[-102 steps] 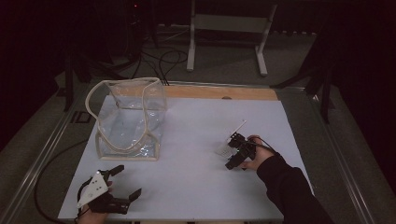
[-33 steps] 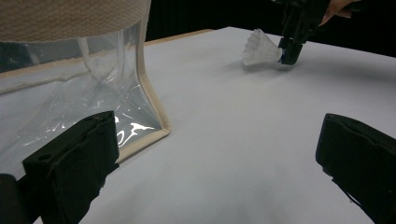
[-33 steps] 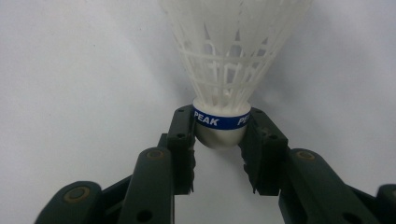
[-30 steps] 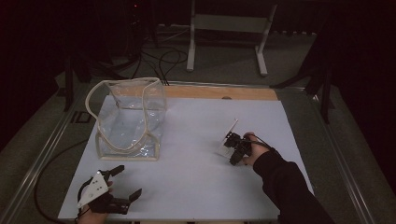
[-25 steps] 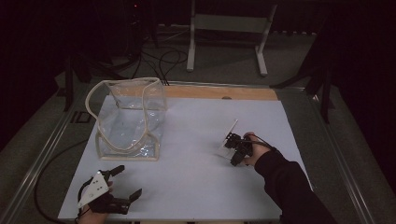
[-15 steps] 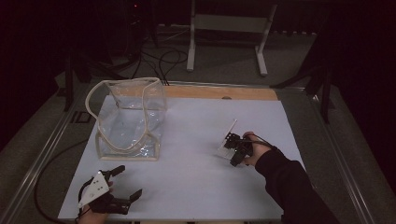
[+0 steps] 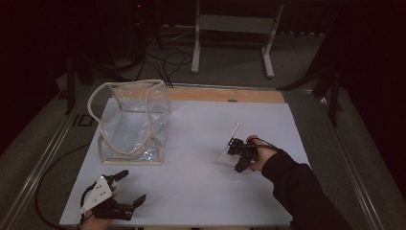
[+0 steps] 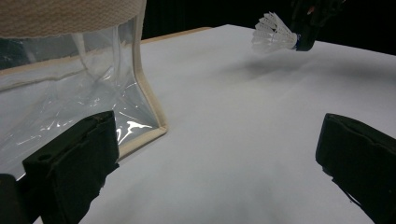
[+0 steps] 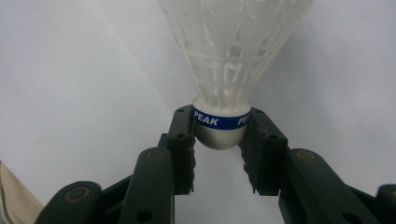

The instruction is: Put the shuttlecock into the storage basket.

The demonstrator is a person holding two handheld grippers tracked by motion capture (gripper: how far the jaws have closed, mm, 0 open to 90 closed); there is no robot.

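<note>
The right tongs [image 9: 219, 140] are closed on the shuttlecock [image 9: 233, 56], with one jaw pressed to each side of the rounded cork base at the blue band (the printed word reads "PEAK"). The long axis of the shuttlecock continues the line of the jaws: the cork sits between the tips and the white skirt flares directly away from them. In the left gripper view the shuttlecock [image 8: 273, 33] is seen held clear of the table [image 8: 243, 121], skirt leading.

The clear bag [image 7: 131, 122] is the likely destination. It stands well apart from the right tongs [image 7: 235, 152], off to their left across bare table, with its cream-trimmed mouth open upward. The coming move is therefore judged to be a sideways carry toward that mouth, followed by a release above it.

The left tongs [image 7: 125, 188] are spread wide and hold nothing. The bag lies just ahead of them and close, so the left hand is the nearer one for steadying the bag.
</note>
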